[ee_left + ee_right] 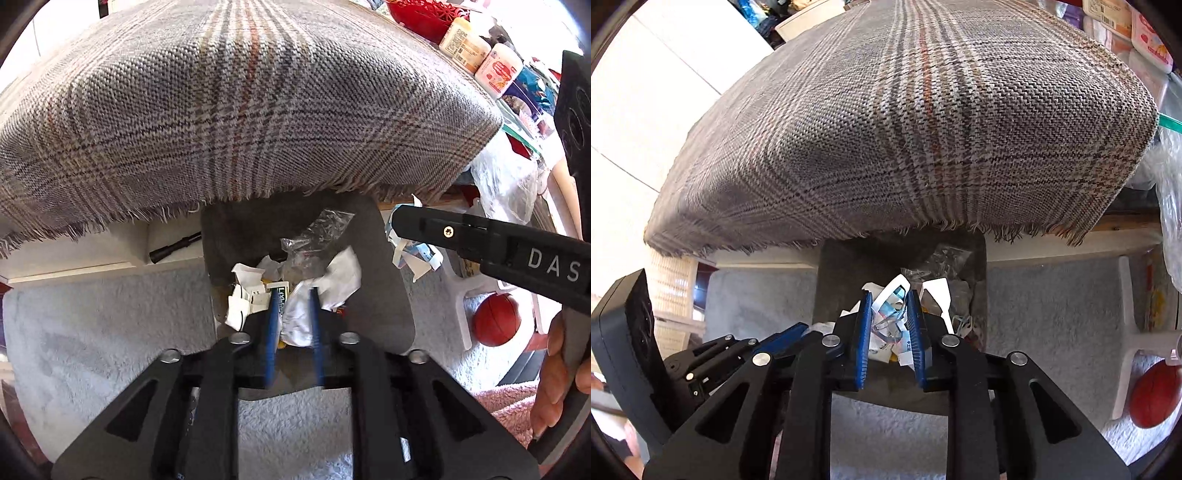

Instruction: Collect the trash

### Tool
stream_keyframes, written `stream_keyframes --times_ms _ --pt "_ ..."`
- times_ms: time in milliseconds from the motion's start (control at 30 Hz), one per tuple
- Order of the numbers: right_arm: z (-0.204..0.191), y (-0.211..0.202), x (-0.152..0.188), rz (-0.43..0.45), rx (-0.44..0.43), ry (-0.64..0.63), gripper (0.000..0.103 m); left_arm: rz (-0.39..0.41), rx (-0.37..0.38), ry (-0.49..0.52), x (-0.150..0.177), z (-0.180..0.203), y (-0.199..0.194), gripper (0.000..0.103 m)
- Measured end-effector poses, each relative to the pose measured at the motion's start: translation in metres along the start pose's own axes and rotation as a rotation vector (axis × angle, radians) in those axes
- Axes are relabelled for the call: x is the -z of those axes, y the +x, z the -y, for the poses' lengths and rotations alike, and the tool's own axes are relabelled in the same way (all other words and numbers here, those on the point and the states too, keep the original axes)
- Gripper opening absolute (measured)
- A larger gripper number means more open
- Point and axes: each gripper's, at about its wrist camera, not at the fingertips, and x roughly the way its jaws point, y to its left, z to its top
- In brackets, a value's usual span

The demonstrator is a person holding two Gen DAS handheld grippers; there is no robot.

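A dark grey bin (384, 277) (831, 288) stands on the floor under the table edge. It holds white paper scraps (243, 291) and clear plastic (317, 236). My left gripper (293, 295) hangs over the bin mouth, its blue pads slightly apart. A crumpled white paper (299, 321) sits loosely between them. My right gripper (889, 295) is also over the bin, jaws a little apart, with a white and blue wrapper (886, 325) loose between the pads. In the left wrist view the right gripper (399, 225) comes in from the right, with the wrapper (413, 258) dangling at its tip.
A fringed plaid cloth (240, 110) (905, 129) overhangs the bin. A pale fluffy rug (110, 332) lies around it. To the right are a white stool leg (461, 306), a red ball (496, 319), a plastic bag (506, 181) and bottles (465, 44). A woven basket (672, 284) stands left.
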Motion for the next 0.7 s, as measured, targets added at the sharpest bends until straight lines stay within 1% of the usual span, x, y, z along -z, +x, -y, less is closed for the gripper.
stream_keyframes --times_ms 33,100,133,167,200,233,267,300,333,367,400,433,467,500,533,633,700 --pt "0.000 0.000 -0.001 -0.002 -0.005 0.002 0.028 0.002 0.003 -0.007 -0.001 -0.001 -0.001 0.026" --pt "0.001 0.000 -0.003 -0.001 -0.013 0.008 0.034 0.008 0.007 -0.014 -0.003 -0.001 -0.003 0.029" --pt "0.001 -0.001 -0.004 0.003 -0.009 0.011 0.039 0.012 0.005 -0.014 -0.003 -0.002 -0.004 0.030" --pt "0.001 -0.003 -0.004 0.007 -0.007 0.012 0.041 0.015 0.004 -0.014 -0.003 -0.002 -0.005 0.032" --pt "0.001 -0.004 -0.004 0.011 -0.002 0.014 0.041 0.018 0.003 -0.015 -0.003 -0.003 -0.006 0.036" --pt "0.002 -0.005 -0.005 0.015 0.002 0.015 0.046 0.024 0.001 -0.016 -0.003 -0.004 -0.009 0.040" --pt "0.003 -0.007 -0.005 0.021 0.006 0.018 0.058 0.030 -0.002 -0.017 -0.003 -0.005 -0.011 0.043" --pt "0.003 -0.012 -0.006 0.034 0.012 0.021 0.067 0.040 -0.005 -0.020 -0.002 -0.006 -0.015 0.051" --pt "0.004 -0.016 -0.006 0.054 0.018 0.024 0.084 0.053 -0.005 -0.028 -0.003 -0.008 -0.020 0.057" --pt "0.005 -0.022 -0.006 0.077 0.027 0.028 0.096 0.066 -0.001 -0.039 -0.004 -0.011 -0.025 0.060" --pt "0.006 -0.031 -0.005 0.108 0.037 0.030 0.100 0.081 0.005 -0.049 -0.004 -0.013 -0.032 0.069" --pt "0.007 -0.038 -0.005 0.124 0.049 0.016 0.100 0.107 0.010 -0.059 -0.005 -0.016 -0.041 0.079" --pt "0.006 -0.045 -0.005 0.139 0.060 0.007 0.100 0.132 0.010 -0.060 -0.006 -0.016 -0.050 0.083" --pt "0.004 -0.055 -0.005 0.147 0.077 -0.012 0.100 0.152 0.010 -0.059 -0.008 -0.017 -0.056 0.092" --pt "0.003 -0.062 -0.005 0.164 0.093 -0.025 0.100 0.189 0.005 -0.054 -0.009 -0.017 -0.068 0.095" --pt "-0.005 -0.095 -0.005 0.260 0.112 -0.071 0.100 0.255 -0.013 -0.030 -0.014 -0.014 -0.096 0.095" --pt "-0.008 -0.114 -0.007 0.309 0.124 -0.088 0.100 0.280 -0.034 -0.013 -0.020 -0.012 -0.112 0.095"
